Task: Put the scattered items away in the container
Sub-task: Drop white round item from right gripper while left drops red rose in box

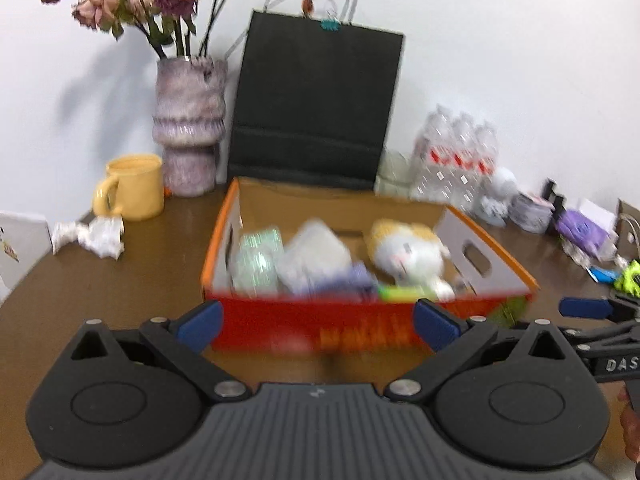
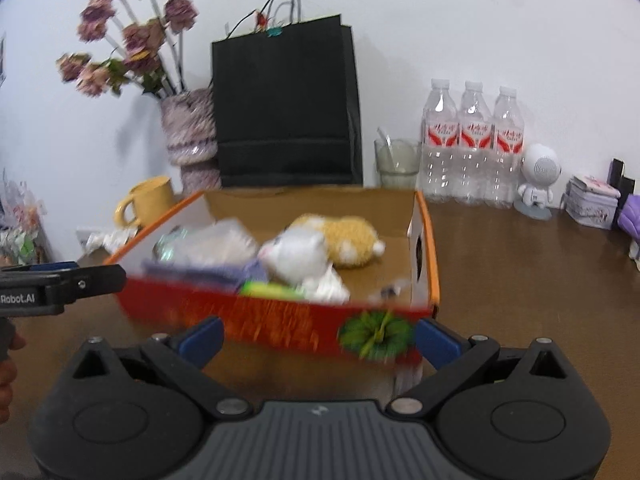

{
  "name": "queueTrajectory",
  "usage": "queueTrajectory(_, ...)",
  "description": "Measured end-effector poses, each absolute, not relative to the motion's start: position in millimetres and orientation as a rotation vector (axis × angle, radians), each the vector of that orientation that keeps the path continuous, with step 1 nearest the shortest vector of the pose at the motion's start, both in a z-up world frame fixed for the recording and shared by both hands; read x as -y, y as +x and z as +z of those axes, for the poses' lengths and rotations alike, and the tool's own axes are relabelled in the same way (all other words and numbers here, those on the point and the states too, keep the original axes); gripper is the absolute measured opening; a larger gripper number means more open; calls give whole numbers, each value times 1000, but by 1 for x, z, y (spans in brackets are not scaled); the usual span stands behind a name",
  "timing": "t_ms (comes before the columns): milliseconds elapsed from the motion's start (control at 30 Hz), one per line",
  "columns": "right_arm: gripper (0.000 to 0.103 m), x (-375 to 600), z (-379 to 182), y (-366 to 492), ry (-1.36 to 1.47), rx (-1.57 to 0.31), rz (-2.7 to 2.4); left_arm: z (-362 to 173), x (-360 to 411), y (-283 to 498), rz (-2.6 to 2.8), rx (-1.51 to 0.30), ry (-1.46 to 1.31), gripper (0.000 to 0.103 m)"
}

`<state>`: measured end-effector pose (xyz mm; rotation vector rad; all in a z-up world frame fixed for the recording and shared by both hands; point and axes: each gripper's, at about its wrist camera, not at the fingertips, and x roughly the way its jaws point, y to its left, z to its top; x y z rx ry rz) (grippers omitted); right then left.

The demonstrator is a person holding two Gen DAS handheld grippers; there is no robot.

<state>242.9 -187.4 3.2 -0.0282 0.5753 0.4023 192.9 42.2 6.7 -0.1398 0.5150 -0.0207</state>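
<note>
An orange-red cardboard box [image 1: 360, 320] [image 2: 280, 320] sits on the brown table. It holds a yellow and white plush cat [image 1: 408, 252] [image 2: 320, 248], clear plastic packets [image 1: 312, 260] [image 2: 216, 244], a purple item [image 2: 204, 270] and a green item [image 1: 400, 291] [image 2: 268, 289]. My left gripper [image 1: 316, 326] is open and empty just in front of the box. My right gripper [image 2: 320, 338] is open and empty at the box's front wall. Each gripper shows in the other's view: the right one [image 1: 592, 308], the left one [image 2: 60, 280].
Behind the box stand a black paper bag [image 1: 316, 108] [image 2: 284, 108], a vase of dried roses [image 1: 188, 128], a yellow mug [image 1: 134, 186], water bottles [image 2: 472, 144], a glass [image 2: 396, 162] and a white speaker figure [image 2: 538, 180]. Crumpled paper [image 1: 92, 236] lies left; small items [image 1: 588, 228] lie right.
</note>
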Motion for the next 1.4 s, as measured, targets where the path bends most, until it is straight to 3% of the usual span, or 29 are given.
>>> queueTrajectory(400,93,184,-41,180,-103,-656,392,-27,-28,143,-85,-572,-114,99)
queueTrajectory(533,89,179,-46,181,-112,-665,390,-36,-27,145,-102,-596,-136,83)
queueTrajectory(600,84,177,-49,185,-111,-679,388,-41,-27,148,-108,-617,-158,69)
queueTrajectory(633,80,175,-51,186,-108,-687,393,-43,-28,148,-116,-625,-174,65)
queueTrajectory(700,70,174,-53,187,-109,-701,407,-45,-30,148,-136,-634,-198,45)
queueTrajectory(733,57,173,-54,186,-119,-693,407,-45,-30,148,-144,-636,-207,43)
queueTrajectory(767,35,172,-54,185,-125,-685,405,-46,-31,147,-145,-636,-214,39)
queueTrajectory(800,23,174,-53,184,-113,-680,415,-46,-31,146,-141,-634,-218,38)
queueTrajectory(1400,23,188,-39,175,-36,-613,423,-30,-39,130,-127,-556,-236,37)
